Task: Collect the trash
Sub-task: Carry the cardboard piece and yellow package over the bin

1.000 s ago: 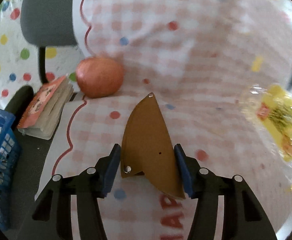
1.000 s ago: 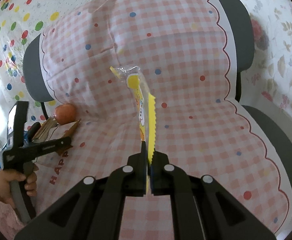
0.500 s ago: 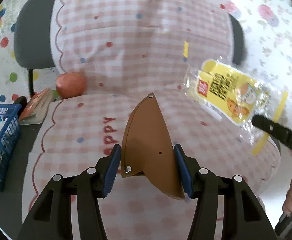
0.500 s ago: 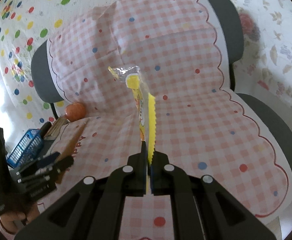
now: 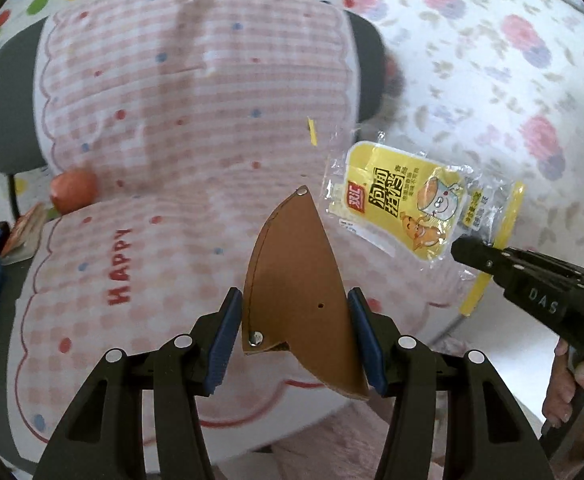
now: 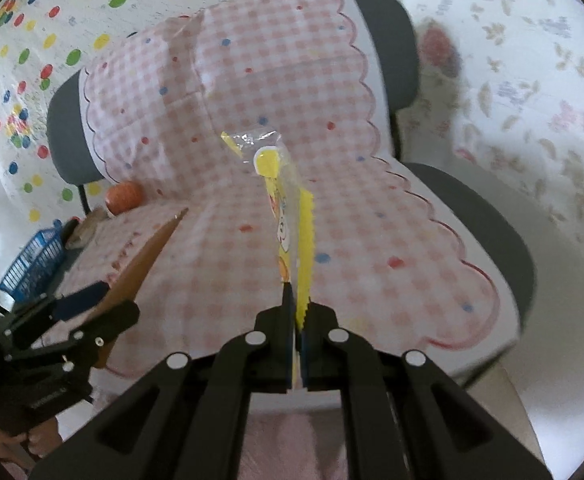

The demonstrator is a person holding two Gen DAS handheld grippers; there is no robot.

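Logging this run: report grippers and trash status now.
Left gripper shut on brown leather piece. Right gripper shut on yellow snack wrapper. Both held above the checkered chair cover; blue basket far left, nothing between.

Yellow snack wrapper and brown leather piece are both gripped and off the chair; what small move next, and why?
Probably swing both toward the blue basket at the chair's left. The right hand-held gripper is shut on the yellow snack wrapper, the left hand-held gripper clamps the brown leather piece, and both hang above the gingham cover. The basket is the only container in view, though whether it takes trash is unclear.
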